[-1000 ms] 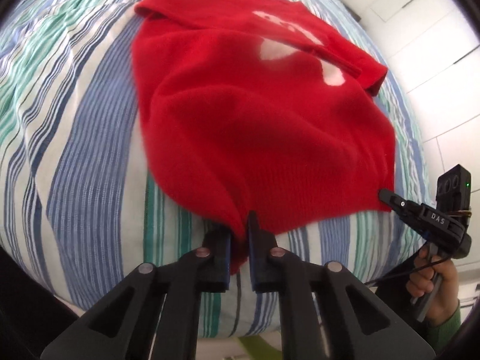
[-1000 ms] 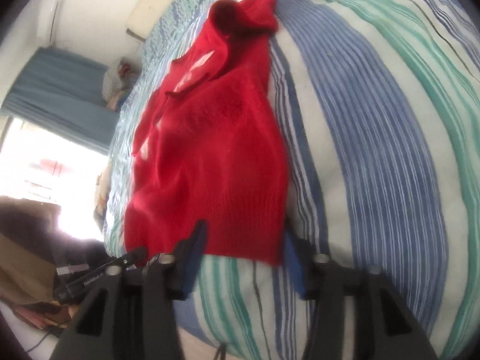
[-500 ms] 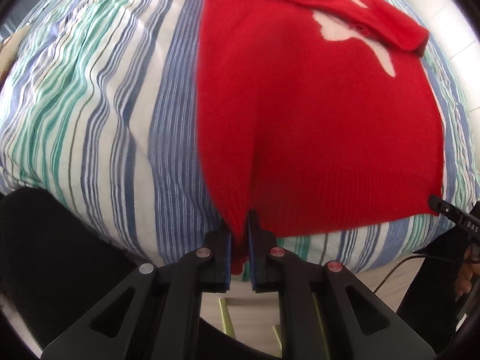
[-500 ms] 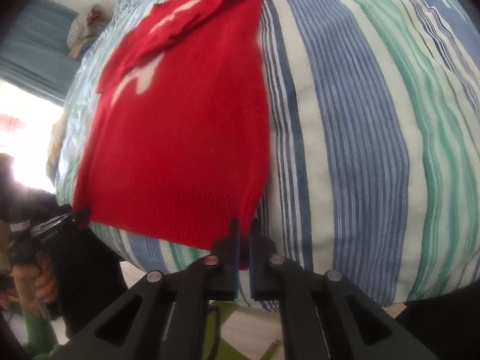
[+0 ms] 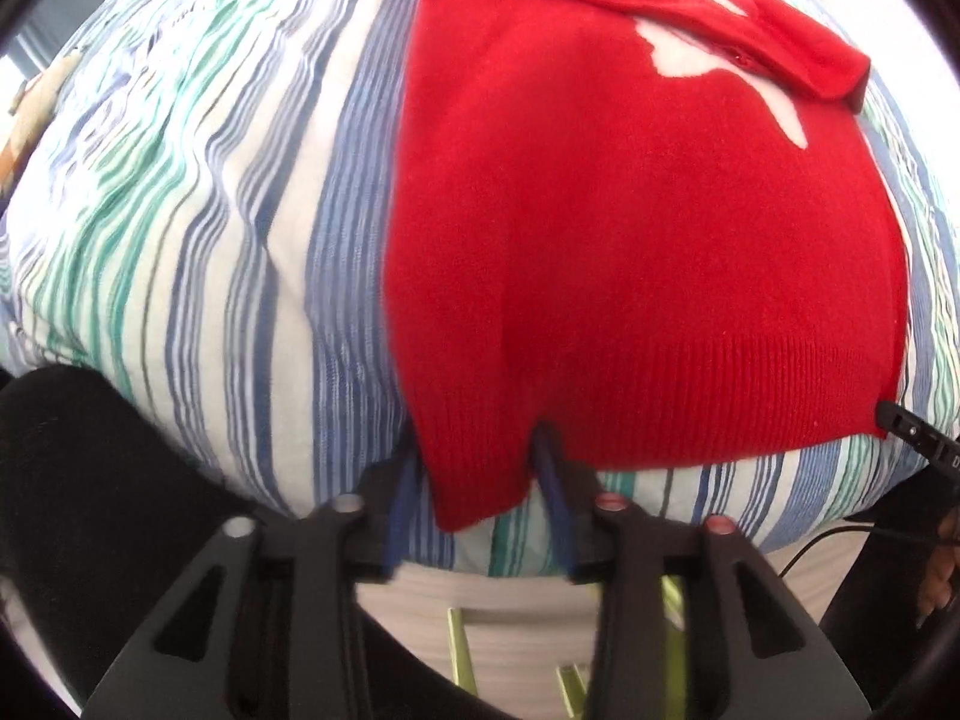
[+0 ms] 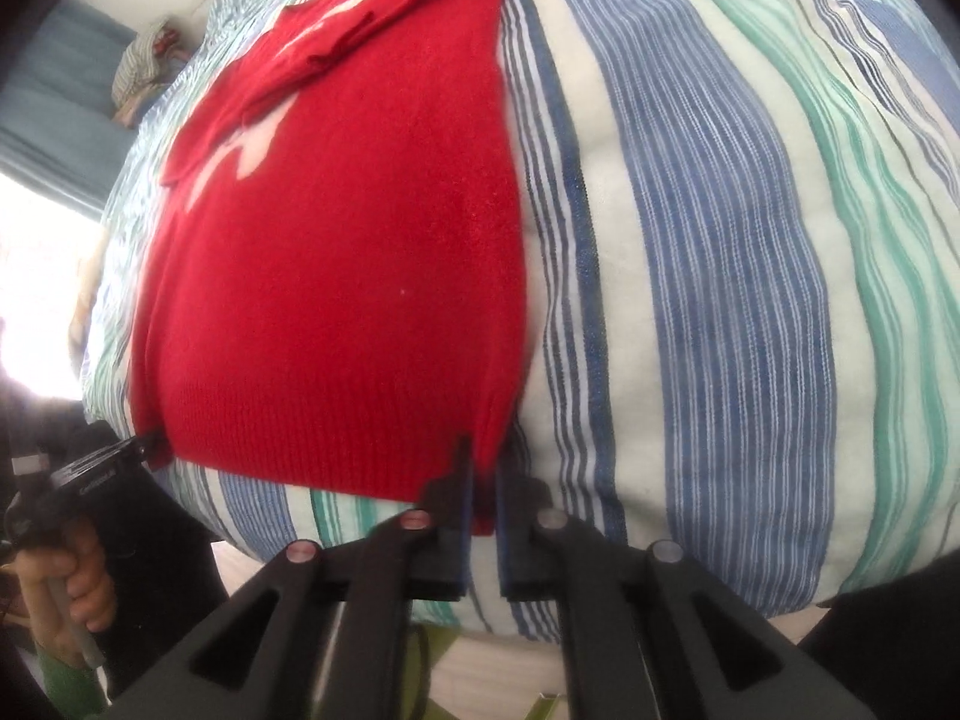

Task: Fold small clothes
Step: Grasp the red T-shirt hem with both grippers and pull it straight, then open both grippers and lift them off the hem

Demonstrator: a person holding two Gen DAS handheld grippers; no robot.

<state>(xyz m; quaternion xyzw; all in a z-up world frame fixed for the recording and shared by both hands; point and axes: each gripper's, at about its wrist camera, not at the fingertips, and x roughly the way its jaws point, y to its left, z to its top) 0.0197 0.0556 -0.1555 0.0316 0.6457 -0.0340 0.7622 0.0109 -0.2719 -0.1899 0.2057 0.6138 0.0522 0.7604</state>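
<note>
A small red knit sweater (image 5: 648, 228) with a white print lies flat on the striped bed, ribbed hem toward me, one sleeve folded across the chest. My left gripper (image 5: 477, 483) is open, its fingers on either side of the hem's left corner. My right gripper (image 6: 483, 480) is shut on the hem's right corner of the sweater (image 6: 336, 264). The right gripper's tip (image 5: 912, 429) shows at the hem's far corner in the left wrist view; the left gripper (image 6: 126, 456) shows at the left in the right wrist view.
The bed cover (image 5: 198, 198) has blue, green and white stripes and ends just below the hem. A pillow (image 6: 147, 54) and blue curtain lie beyond the bed. A pale floor and a yellow-green frame (image 5: 462, 654) show below the bed edge.
The left gripper has opened and let go of the hem's left corner. The sweater now lies flatter and straighter on the bed. The right gripper stays shut on its corner.
</note>
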